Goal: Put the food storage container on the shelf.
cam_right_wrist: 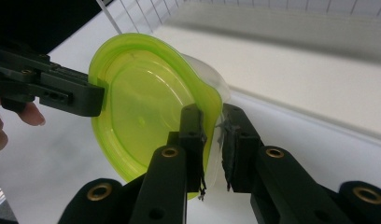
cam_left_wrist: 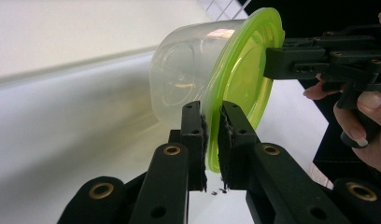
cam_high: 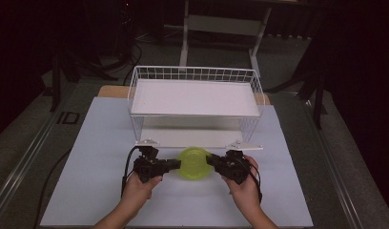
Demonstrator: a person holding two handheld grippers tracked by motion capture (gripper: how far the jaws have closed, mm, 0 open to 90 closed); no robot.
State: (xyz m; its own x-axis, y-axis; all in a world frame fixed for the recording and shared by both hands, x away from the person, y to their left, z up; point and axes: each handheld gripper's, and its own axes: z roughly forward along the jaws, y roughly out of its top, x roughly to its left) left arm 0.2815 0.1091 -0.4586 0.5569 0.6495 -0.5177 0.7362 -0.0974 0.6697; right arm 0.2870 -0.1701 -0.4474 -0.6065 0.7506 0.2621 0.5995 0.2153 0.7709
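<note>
A dim room surrounds a pale table (cam_high: 87, 191) carrying a white wire rack (cam_high: 195, 102). Just in front of the rack sits the clear tub with its green lid (cam_high: 194, 163), gripped from both sides: the left gripper (cam_high: 176, 165) pinches the lid's rim on one side, the right gripper (cam_high: 210, 161) clamps the opposite rim. The step in hand looks like a two-handed carry. Next, both hands would need to rise together, level, toward a rack shelf without loosening either pinch.
</note>
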